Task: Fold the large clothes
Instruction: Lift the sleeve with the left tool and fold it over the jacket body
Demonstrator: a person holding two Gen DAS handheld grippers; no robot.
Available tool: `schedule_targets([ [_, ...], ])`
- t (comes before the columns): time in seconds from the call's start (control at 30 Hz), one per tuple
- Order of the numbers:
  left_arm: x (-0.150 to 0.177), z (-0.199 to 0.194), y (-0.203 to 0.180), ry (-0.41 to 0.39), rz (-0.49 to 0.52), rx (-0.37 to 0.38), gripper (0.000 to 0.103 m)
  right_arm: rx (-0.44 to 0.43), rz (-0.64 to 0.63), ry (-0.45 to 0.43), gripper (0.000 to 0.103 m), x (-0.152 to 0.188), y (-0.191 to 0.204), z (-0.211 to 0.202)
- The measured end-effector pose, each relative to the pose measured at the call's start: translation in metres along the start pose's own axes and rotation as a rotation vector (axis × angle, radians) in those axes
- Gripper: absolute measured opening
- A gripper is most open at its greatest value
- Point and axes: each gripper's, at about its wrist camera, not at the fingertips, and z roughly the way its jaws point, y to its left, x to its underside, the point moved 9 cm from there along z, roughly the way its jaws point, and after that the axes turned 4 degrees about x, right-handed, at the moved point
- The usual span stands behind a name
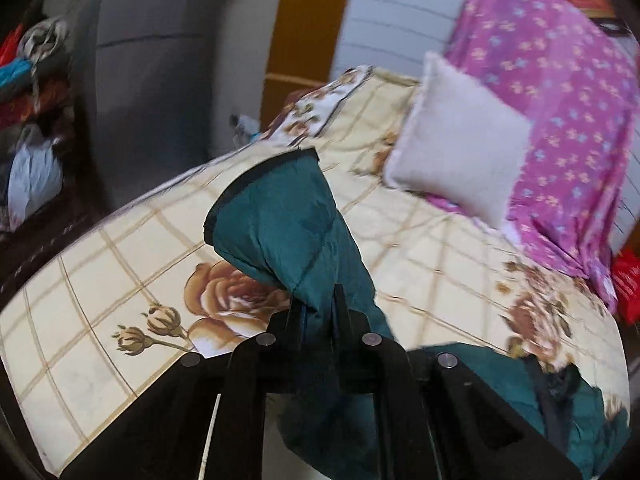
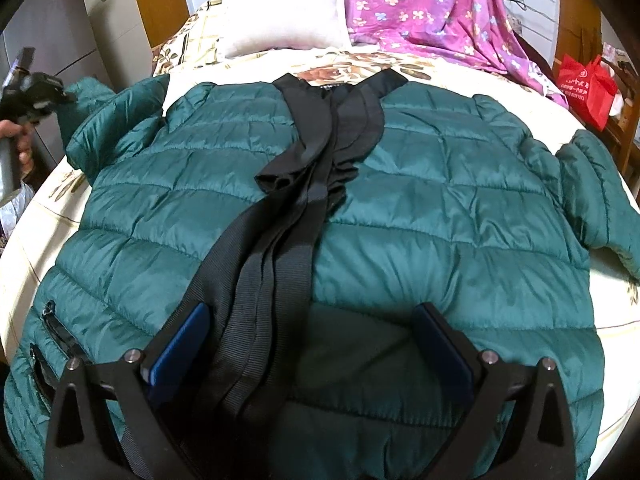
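- Green quilted jacket point(image 2: 400, 208) lies spread front-up on the bed point(image 2: 460, 76), filling the centre of the right wrist view; its black ribbed front band point(image 2: 280, 240) runs from the collar at upper centre down to the lower centre of the frame.
- Right gripper point(image 2: 308, 344): jaws stand wide apart over the lower part of the jacket, blue pads at lower left and lower right, the black band and green fabric between them; no pad presses on the cloth and nothing is gripped.
- Left gripper point(image 1: 316, 312): jaws closed tight on the jacket's sleeve point(image 1: 280, 224). The sleeve stands up off the bed in the centre of the left wrist view, its dark cuff toward upper centre.
- In the right wrist view the left gripper and the person's hand point(image 2: 20, 140) show at the left edge, beside the raised sleeve.
- White pillow point(image 2: 284, 8) sits at upper centre, touching a purple flowered cloth point(image 2: 432, 12) at upper right.
- Red bag point(image 2: 584, 88) stands off the bed at the right edge.
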Motion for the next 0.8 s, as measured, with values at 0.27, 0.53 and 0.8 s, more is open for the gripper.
schedule_targets([
  [0.27,0.019,-0.057,-0.074,0.004,0.117,0.130,0.000,-0.016,0.087,-0.032,0.103,-0.010,-0.020,-0.013],
  [0.53,0.078,-0.079,-0.164,0.085,0.226,0.265,0.000,0.033,0.181,-0.085,0.103,-0.018,-0.062,-0.035],
  [0.8,0.156,-0.067,-0.234,0.177,0.295,0.327,0.000,0.088,0.250,-0.075,0.103,-0.012,-0.104,-0.046],
])
